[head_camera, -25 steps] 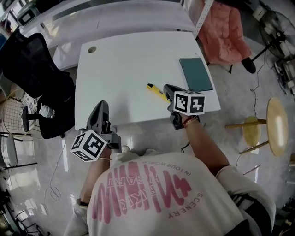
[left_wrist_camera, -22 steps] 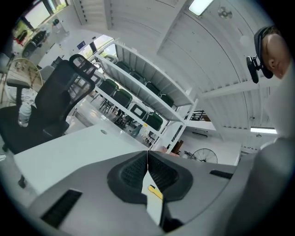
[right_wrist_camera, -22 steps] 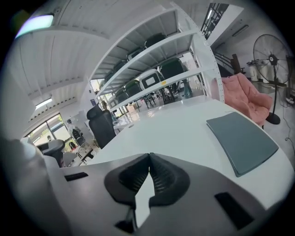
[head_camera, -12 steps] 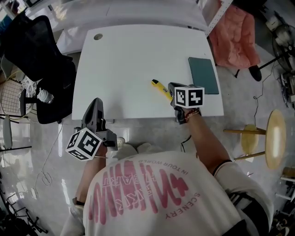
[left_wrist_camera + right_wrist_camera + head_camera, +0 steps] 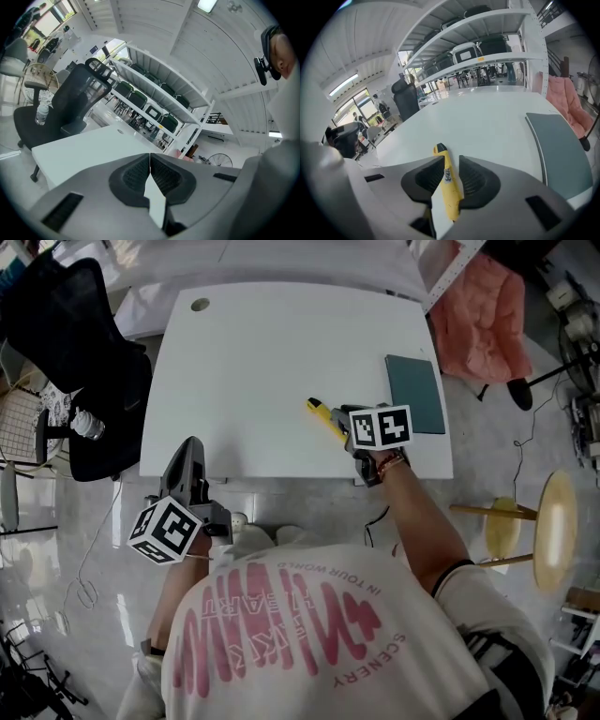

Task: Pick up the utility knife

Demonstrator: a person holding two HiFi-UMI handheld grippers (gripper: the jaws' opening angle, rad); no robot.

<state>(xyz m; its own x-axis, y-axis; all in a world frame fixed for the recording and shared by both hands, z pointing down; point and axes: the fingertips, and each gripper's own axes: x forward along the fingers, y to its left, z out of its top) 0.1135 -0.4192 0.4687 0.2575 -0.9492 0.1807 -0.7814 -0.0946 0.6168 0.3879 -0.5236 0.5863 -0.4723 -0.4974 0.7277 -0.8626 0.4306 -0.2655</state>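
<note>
Right gripper (image 5: 345,427) now straddles the utility knife (image 5: 322,412)

Since a second ago it has slid forward over the one yellow knife, which lies flat on the white table (image 5: 262,352) at centre right; its fingers are apart, not clamped. The left gripper (image 5: 191,448), pressed shut and empty, stays lower left. One green notebook (image 5: 415,393) lies at the right.

I counted one yellow plastic utility knife (image 5: 323,417), one flat dark-green rectangular pad (image 5: 414,395) and one white rectangular table (image 5: 262,352). My grey tongs numbered two: the left gripper (image 5: 191,448) and the right gripper (image 5: 343,422).
</note>
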